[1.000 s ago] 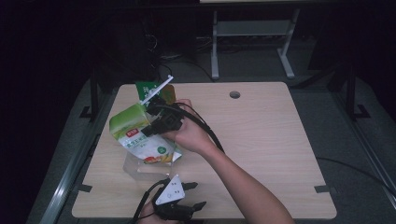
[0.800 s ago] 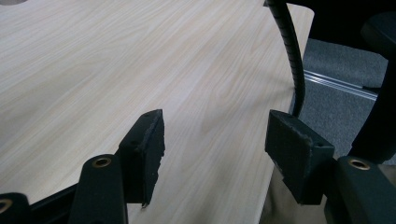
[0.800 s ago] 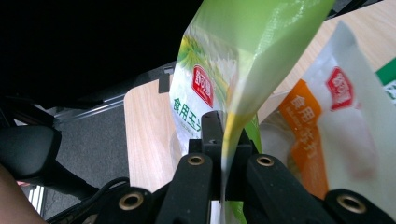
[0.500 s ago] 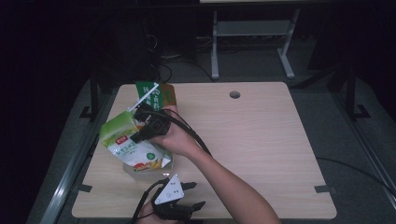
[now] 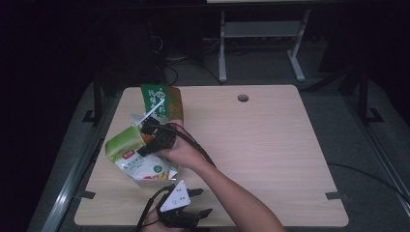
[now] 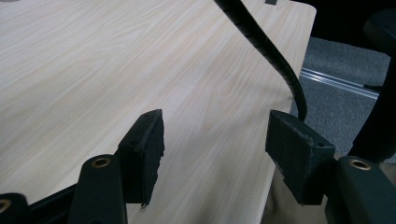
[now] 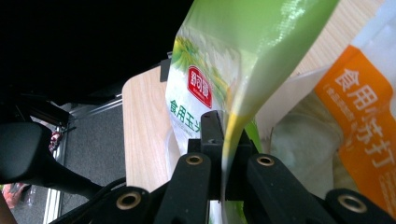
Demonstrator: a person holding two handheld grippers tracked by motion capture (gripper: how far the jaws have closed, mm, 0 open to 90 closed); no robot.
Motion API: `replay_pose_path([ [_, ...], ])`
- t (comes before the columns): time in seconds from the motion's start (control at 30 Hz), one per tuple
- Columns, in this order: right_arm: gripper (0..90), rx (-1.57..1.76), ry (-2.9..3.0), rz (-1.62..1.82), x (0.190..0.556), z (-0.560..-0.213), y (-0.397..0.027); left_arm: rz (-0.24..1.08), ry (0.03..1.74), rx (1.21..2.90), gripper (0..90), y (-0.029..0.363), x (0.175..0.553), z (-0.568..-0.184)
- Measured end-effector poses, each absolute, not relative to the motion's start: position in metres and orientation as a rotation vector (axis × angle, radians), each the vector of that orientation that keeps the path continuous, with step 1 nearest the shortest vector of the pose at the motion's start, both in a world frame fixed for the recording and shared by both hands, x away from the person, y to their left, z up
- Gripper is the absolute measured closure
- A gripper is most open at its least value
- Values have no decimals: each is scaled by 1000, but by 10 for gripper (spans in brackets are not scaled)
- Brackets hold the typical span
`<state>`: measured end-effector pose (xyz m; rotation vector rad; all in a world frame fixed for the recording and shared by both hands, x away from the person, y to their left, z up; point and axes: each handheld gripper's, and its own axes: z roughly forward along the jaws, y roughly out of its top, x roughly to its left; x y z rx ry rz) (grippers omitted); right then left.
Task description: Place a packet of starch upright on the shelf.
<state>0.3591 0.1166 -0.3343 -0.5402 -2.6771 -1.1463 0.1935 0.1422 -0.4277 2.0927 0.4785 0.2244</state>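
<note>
A green and white pouch (image 5: pixel 131 153) hangs over the table's near left part. My right gripper (image 5: pixel 151 141) is shut on its top edge, and in the right gripper view the black jaws pinch the pouch's yellow-green seam (image 7: pixel 227 126). Just under the pouch lies something of clear plastic (image 5: pixel 162 176), which looks like a bag or box. An orange and white pack (image 7: pixel 359 107) shows beside the pouch. My left gripper (image 5: pixel 186 212) rests at the table's front edge. Its jaws stand open (image 6: pixel 215 126) with only bare tabletop between them.
A green and brown bag (image 5: pixel 162 102) stands upright behind the pouch, near the back left of the wooden table (image 5: pixel 270 145). A round cable hole (image 5: pixel 243 98) is at the back. The right gripper's ribbed cable (image 6: pixel 261 42) trails across near the left gripper.
My right gripper has come down and toward the left front with the green pouch, bringing it close over the clear plastic. The left gripper has stayed put.
</note>
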Motion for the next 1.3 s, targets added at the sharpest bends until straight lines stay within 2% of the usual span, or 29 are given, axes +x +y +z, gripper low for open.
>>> replay_pose_path([
  [0.33, 843, -530, -2690, -1124, 358, -337, 105, 224, 482, 2092, 369, 141, 193, -429],
  [0.73, 880, -549, -2686, -1115, 357, -349, 92, 219, 490, 2096, 369, 142, 193, -429],
  [1.3, 888, -594, -2641, -1098, 359, -364, 73, 219, 506, 2095, 367, 142, 195, -431],
])
